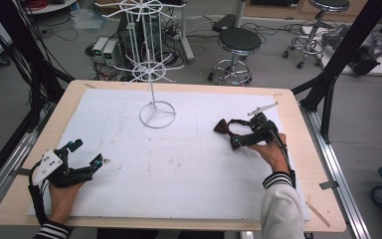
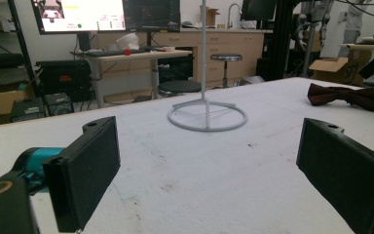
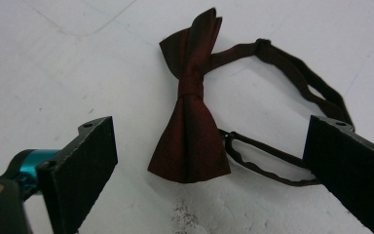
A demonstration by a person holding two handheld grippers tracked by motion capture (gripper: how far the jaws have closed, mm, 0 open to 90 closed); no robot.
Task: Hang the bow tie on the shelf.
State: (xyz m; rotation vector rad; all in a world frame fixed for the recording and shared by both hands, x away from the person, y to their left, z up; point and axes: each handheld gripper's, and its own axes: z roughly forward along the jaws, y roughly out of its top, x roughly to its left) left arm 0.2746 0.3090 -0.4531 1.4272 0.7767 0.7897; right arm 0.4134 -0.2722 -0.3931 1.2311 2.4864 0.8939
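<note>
Right gripper view: bow tie [image 3: 191,122] between spread jaws

Dark red bow tie [image 3: 190,112] shows satiny cloth with a soft sheen; white wire stand [image 1: 156,112] looks painted metal; table cover [image 1: 179,169] matt, slightly rough.

Wooden table [image 1: 298,149] under white sheet [image 1: 179,169], with white wire stand [image 1: 157,114] and dark-red bow tie [image 1: 224,128]

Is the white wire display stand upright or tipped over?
Upright: the white wire display stand rests its ring base flat on the white table cover, pole rising vertically.
</note>
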